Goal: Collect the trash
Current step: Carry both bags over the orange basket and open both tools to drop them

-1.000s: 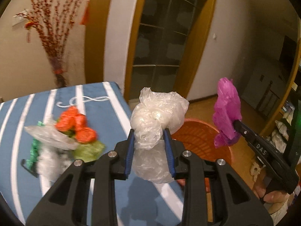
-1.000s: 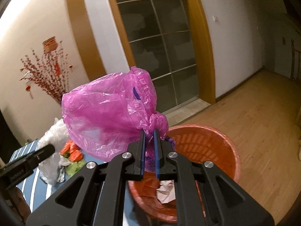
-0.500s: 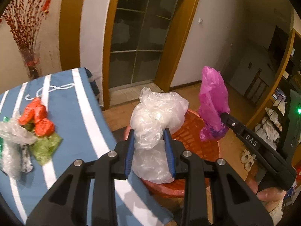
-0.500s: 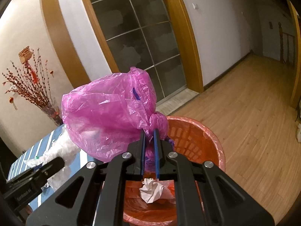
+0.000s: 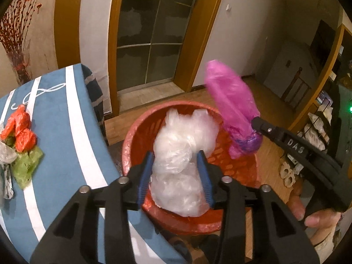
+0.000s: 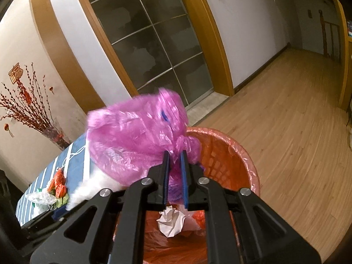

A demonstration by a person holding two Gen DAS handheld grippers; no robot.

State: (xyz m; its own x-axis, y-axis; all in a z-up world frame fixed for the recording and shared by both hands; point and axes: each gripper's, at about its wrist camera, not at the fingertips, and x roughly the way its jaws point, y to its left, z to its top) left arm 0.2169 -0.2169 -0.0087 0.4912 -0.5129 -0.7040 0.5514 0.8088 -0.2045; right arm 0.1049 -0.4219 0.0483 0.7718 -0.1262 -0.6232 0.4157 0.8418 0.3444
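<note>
I see my left gripper (image 5: 176, 171) clamped on a clear plastic bag (image 5: 182, 151) and my right gripper (image 6: 175, 176) pinching a pink bag (image 6: 136, 145), both above the orange bin (image 6: 237, 154).

Below our left hand-held gripper (image 5: 176, 165) the orange basket (image 5: 132, 136) gaped open, its mouth partly filled by the clear bag (image 5: 178, 149) we held over it. Just right of us the right hand-held gripper (image 5: 255, 121) and its pink bag (image 5: 231, 110) crowded the far rim. To our left the desk (image 5: 61, 114) edge stood just beside the basket, with a trash pile (image 5: 19, 145) further left. Beyond the right hand-held gripper lay open wooden floor (image 6: 286, 110); inside the basket sat crumpled paper (image 6: 171, 222).
</note>
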